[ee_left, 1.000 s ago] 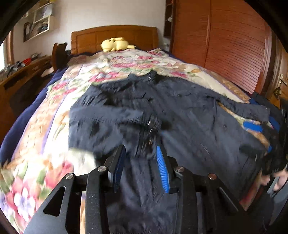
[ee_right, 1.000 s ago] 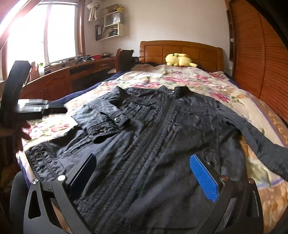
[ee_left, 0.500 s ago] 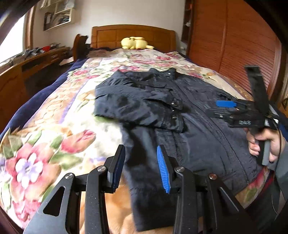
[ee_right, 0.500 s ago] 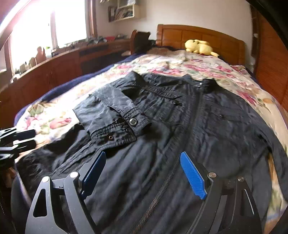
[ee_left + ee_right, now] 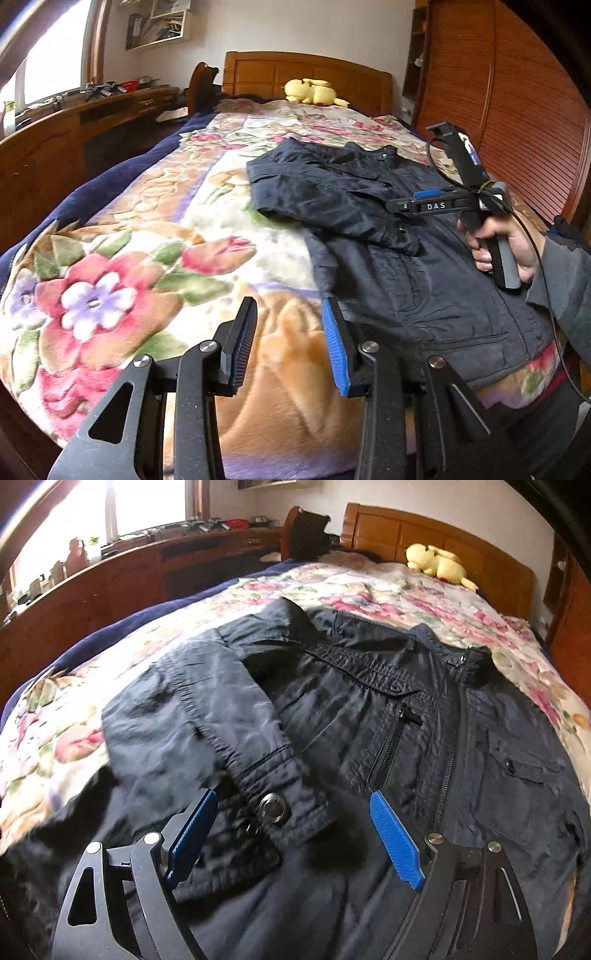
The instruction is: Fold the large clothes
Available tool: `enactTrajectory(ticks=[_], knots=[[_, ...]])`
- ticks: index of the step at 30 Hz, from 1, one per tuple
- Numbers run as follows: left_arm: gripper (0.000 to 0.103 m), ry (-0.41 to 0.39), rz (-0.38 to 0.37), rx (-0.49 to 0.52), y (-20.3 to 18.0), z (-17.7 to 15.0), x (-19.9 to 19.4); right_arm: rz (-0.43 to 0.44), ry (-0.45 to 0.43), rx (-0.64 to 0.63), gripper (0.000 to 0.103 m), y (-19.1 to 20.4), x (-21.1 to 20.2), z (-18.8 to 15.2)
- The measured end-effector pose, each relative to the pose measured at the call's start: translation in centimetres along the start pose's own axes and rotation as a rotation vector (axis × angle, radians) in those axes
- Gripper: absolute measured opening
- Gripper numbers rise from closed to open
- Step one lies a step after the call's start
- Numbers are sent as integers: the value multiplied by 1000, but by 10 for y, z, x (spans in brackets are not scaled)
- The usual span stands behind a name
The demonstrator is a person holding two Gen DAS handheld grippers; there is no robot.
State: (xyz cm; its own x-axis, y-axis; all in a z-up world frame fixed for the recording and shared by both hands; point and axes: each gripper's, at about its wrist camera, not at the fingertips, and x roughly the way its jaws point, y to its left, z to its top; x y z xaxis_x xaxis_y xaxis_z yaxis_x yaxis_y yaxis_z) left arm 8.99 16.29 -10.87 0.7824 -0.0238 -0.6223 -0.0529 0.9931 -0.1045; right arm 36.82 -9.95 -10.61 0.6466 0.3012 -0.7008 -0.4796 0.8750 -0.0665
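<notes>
I read the dark jacket [image 5: 369, 709] lying collar toward the bed's headboard, its folded sleeve cuff [image 5: 280, 805] directly between my right gripper's [image 5: 291, 834] spread jaws, while my left gripper [image 5: 288, 343], also spread and empty, hangs beside the hem's left corner.

Black claw [image 5: 290, 347], blue pads [image 5: 334, 350], grey sleeve [image 5: 565, 273]

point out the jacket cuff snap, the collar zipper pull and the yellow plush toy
jacket cuff snap [image 5: 274, 808], right wrist view, middle of the metal button
collar zipper pull [image 5: 461, 663], right wrist view, pull tab
yellow plush toy [image 5: 439, 566], right wrist view, body
</notes>
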Motion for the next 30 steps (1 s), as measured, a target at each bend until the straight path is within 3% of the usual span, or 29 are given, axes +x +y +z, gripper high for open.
enactTrajectory(ticks=[4, 7, 8, 9, 13, 20, 30], knots=[[38, -3, 13, -2, 4, 0, -3, 20, 40, 45, 67, -4, 11, 2], [38, -5, 13, -5, 4, 0, -3, 40, 51, 58, 41, -3, 12, 1], [38, -5, 13, -6, 4, 0, -4, 34, 59, 41, 23, -1, 14, 0], [38, -6, 9, -6, 2, 0, -4, 37, 58, 21, 21, 2, 12, -2], [38, -18, -10, 7, -7, 2, -7, 17, -60, -32, 14, 8, -22, -10], [38, -27, -34, 28, -26, 12, -11, 4, -241, 1, 11, -11, -110, -35], [38, -47, -75, 88, -76, 24, -6, -112, -197, 67, 11, -67, -170, -99]])
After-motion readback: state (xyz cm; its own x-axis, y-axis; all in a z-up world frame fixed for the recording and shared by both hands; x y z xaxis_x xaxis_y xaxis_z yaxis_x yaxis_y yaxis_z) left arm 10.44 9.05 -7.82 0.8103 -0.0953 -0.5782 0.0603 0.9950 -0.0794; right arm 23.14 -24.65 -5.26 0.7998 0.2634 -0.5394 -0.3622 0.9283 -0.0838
